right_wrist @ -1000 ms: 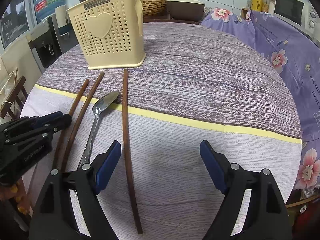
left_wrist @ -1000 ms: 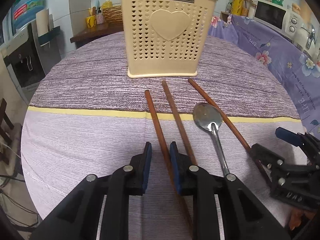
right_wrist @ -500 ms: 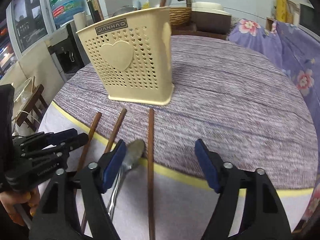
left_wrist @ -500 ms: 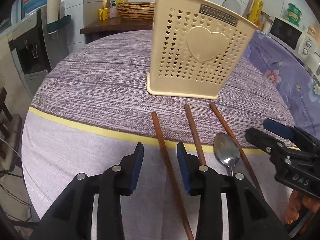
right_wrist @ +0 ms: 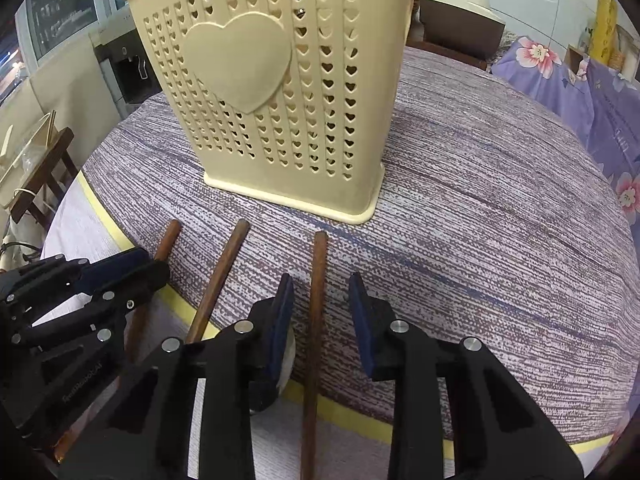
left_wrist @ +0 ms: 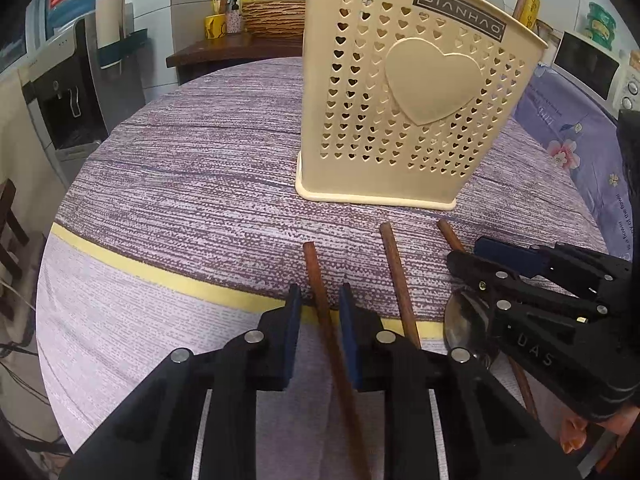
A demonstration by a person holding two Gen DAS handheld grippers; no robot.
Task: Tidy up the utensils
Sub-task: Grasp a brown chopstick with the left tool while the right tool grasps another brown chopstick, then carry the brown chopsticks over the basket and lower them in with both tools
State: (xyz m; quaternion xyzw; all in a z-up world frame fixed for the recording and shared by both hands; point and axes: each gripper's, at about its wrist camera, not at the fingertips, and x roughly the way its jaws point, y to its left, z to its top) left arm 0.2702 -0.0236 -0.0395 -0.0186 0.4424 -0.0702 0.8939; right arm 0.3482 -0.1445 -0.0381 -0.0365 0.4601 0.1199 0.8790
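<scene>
Tablecloth (left_wrist: 192, 184) in a purple-and-white weave with a yellow stripe is being shown covering the round table across both views. At upper centre of each frame a cream perforated utensil holder (left_wrist: 408, 104) with a raised heart is being seen standing upright on it, a brown stick rising from its top. Three brown chopsticks are lying side by side below the holder. In the left wrist view, the left chopstick (left_wrist: 320, 300) is being straddled at lower centre by the left gripper (left_wrist: 318, 312), whose jaws are closing, narrow gaps being left on both sides of the stick. In the right wrist view, the right chopstick (right_wrist: 316, 304) is being framed by the right gripper (right_wrist: 320, 300), whose jaws are closing with wider gaps, nothing being pinched. The middle chopstick (left_wrist: 396, 276) is lying between them, and a metal spoon (left_wrist: 464, 324) is being largely hidden by the right gripper. Behind the table, a water dispenser (left_wrist: 68, 96) is being shown at upper left, a wicker basket (left_wrist: 276, 16) on a dark shelf at top, and a floral purple cover (right_wrist: 576, 84) at right
</scene>
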